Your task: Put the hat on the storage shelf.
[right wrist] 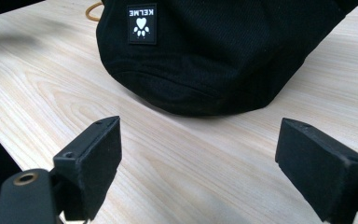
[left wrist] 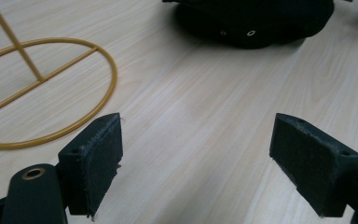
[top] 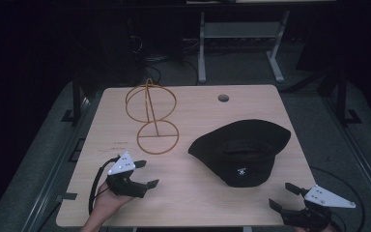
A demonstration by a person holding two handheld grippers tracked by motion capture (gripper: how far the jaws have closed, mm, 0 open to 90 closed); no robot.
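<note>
I have both tools released: the left gripper [top: 144, 174] hovers over the near left part of the table [top: 193, 203] with its jaws spread wide and nothing between them, and the right gripper [top: 284, 195] sits at the near right corner, jaws just as wide and empty. The black hat [top: 239, 150] lies flat on the right half of the table, just ahead of my right gripper and apart from it. The gold wire stand [top: 152, 116] stands upright on the left half, beyond my left gripper.
</note>
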